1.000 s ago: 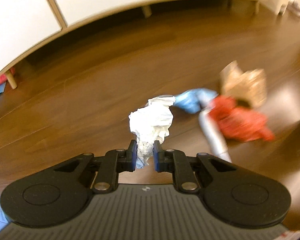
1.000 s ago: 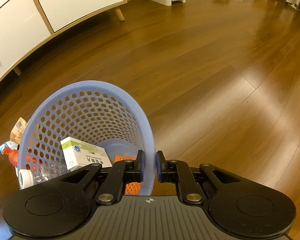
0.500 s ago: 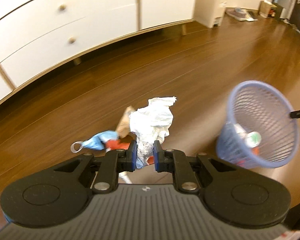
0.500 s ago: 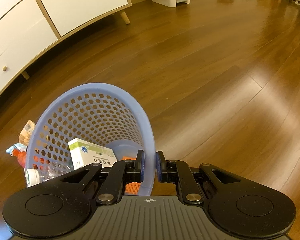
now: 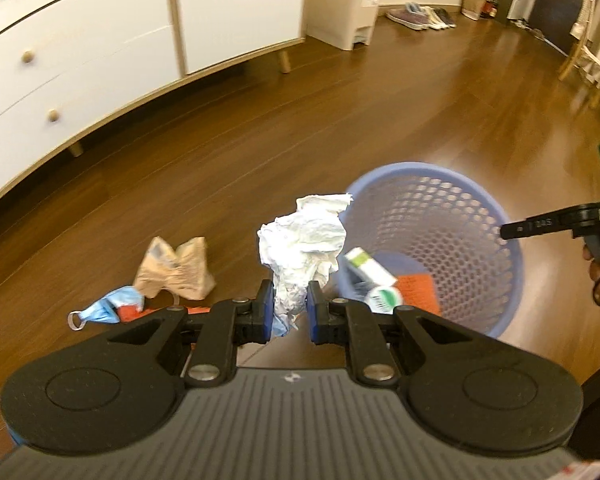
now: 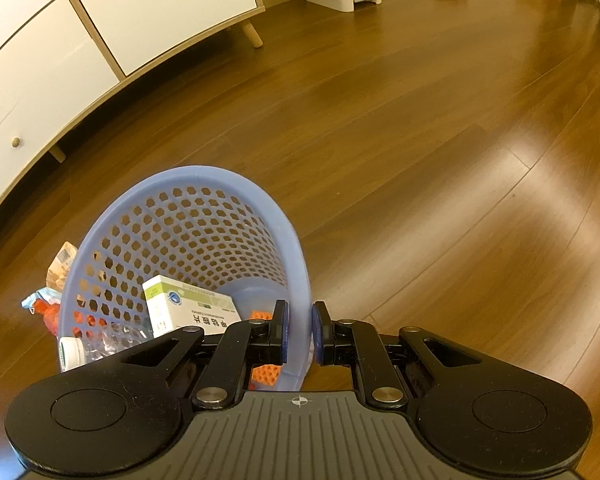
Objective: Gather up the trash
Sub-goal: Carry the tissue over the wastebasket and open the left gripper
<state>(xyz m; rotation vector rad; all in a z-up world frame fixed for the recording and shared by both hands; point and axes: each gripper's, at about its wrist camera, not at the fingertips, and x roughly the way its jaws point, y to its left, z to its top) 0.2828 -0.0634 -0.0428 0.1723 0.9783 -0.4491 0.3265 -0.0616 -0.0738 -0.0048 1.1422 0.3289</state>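
My left gripper (image 5: 287, 310) is shut on a crumpled white tissue (image 5: 306, 236), held above the floor just left of the blue mesh basket (image 5: 452, 200). My right gripper (image 6: 300, 332) is shut on the basket's rim (image 6: 300, 272) and holds the basket tilted. Inside lie a white and green box (image 6: 184, 304), a clear plastic bottle (image 6: 100, 346) and an orange piece (image 6: 266, 374). On the floor left of the basket lie a brown paper bag (image 5: 176, 268), a blue face mask (image 5: 108, 308) and a red wrapper (image 5: 130, 312). The right gripper's finger (image 5: 540, 226) shows at the basket's right rim.
A white cabinet on wooden legs (image 5: 100, 48) runs along the left. A white pedal bin (image 5: 344, 0) stands beyond it, with shoes (image 5: 420, 18) along the far wall. A chair (image 5: 588, 60) is at far right. Bare wooden floor (image 6: 440, 140) stretches to the right.
My left gripper has swung right with the tissue, from over the floor litter to beside the basket's mouth. The basket stays clamped in my right gripper, shifted slightly.
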